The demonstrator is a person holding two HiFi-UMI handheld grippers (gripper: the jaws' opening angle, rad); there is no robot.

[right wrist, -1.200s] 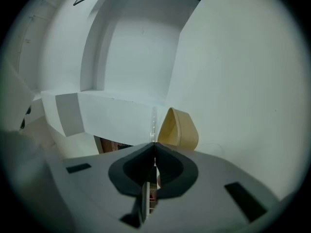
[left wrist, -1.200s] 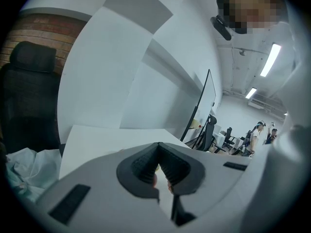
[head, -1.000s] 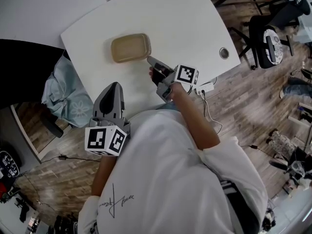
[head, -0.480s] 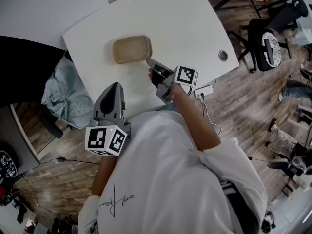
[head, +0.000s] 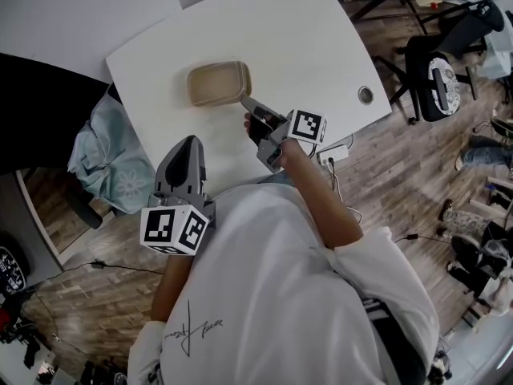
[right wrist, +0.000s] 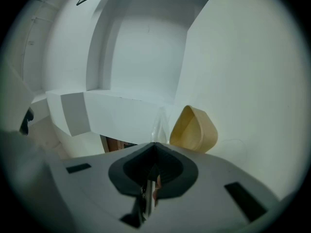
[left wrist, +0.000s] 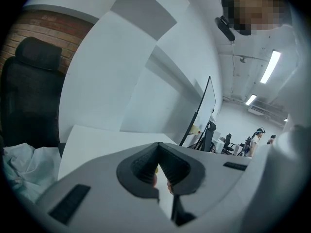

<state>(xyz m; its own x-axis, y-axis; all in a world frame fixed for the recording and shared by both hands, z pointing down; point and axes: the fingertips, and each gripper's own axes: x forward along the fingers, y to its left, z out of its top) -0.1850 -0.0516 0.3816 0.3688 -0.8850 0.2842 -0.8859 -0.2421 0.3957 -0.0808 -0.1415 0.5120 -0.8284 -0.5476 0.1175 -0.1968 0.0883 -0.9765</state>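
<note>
Tray (right wrist: 194, 130) ahead in right gripper view

We've got the left gripper (head: 189, 141) near and to the left, jaws pressed together. The right gripper (head: 247, 101) reaches farther out, right forearm (head: 319, 199) bare and angled in, and its jaws meet tip to tip too.

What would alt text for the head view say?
Seen from above, a person in a white shirt holds closed tongs in each hand over a white table: the right tongs point beside a tan tray, the left tongs sit at the near edge, near a pale blue cloth.
</note>
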